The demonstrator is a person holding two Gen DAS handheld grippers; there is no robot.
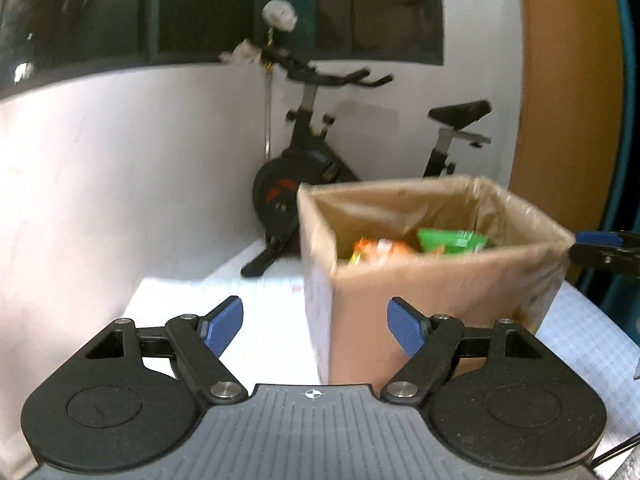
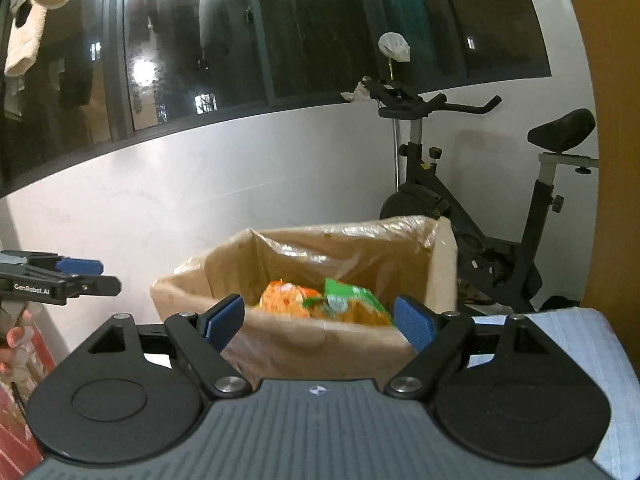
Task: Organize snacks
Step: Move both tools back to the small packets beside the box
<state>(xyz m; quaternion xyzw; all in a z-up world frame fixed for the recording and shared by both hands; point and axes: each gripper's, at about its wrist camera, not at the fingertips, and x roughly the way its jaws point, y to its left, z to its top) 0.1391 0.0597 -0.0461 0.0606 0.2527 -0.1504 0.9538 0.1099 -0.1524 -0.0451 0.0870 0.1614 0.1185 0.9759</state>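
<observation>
Snack packets [image 2: 324, 300], orange and green, lie inside the lined box [image 1: 440, 280] in front of the exercise bike [image 1: 312, 160]. Left gripper [image 1: 316, 328] and right gripper [image 2: 320, 324] both gape wide, empty, near the box. The packets look light, soft and crinkly; best pinched at an edge seam.

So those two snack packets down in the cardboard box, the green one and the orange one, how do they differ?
The green packet lies partly on top of the orange packet, which sits lower in the box. Seen from the right gripper's camera, the green one is further right and the orange one left. The green one shows a white patch; the orange one has pale streaks. Both are crinkly snack bags inside the plastic-lined box, touched by neither gripper.
</observation>
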